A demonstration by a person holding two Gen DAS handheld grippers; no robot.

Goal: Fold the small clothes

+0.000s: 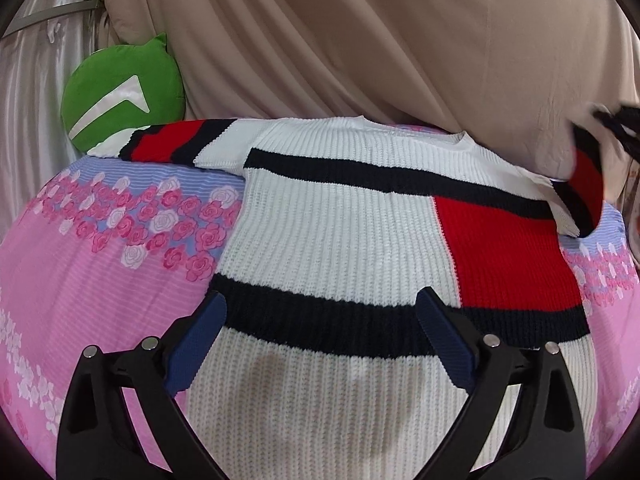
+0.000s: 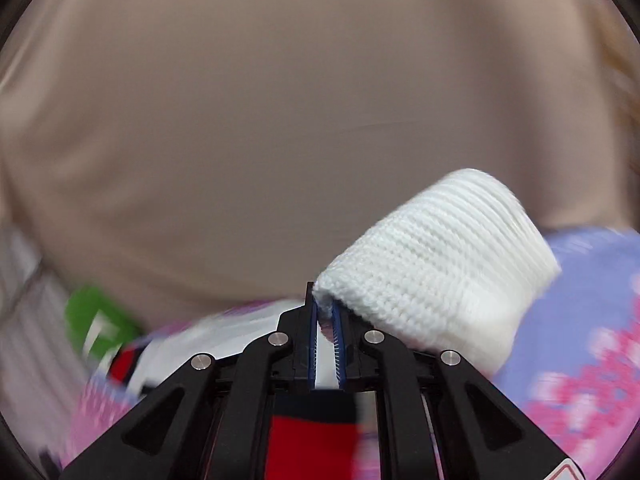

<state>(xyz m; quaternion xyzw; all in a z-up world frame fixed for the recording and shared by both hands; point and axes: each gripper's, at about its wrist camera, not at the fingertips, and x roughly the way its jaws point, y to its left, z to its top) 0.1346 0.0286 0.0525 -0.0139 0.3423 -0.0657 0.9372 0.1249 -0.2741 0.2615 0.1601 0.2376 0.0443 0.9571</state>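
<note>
Lying spread flat on the pink floral bedsheet (image 1: 80, 280), the white ribbed knit sweater with navy stripes and red blocks (image 1: 332, 232) is judged barely begun: its right sleeve cuff (image 2: 436, 268) is pinched in the right gripper (image 2: 326, 344), the left gripper (image 1: 320, 344) is held spread and empty above the hem, and all folds remain.

Two wrist cameras, each looking forward along its own fingers.
The left view tilts down, close over the sweater (image 1: 340, 232) lying beyond its fingertips; the right view sits nearer still, a white cuff (image 2: 436, 264) just past its fingertips. Both share the green cushion (image 1: 120, 92) and beige cloth (image 2: 280, 120) beyond.
</note>
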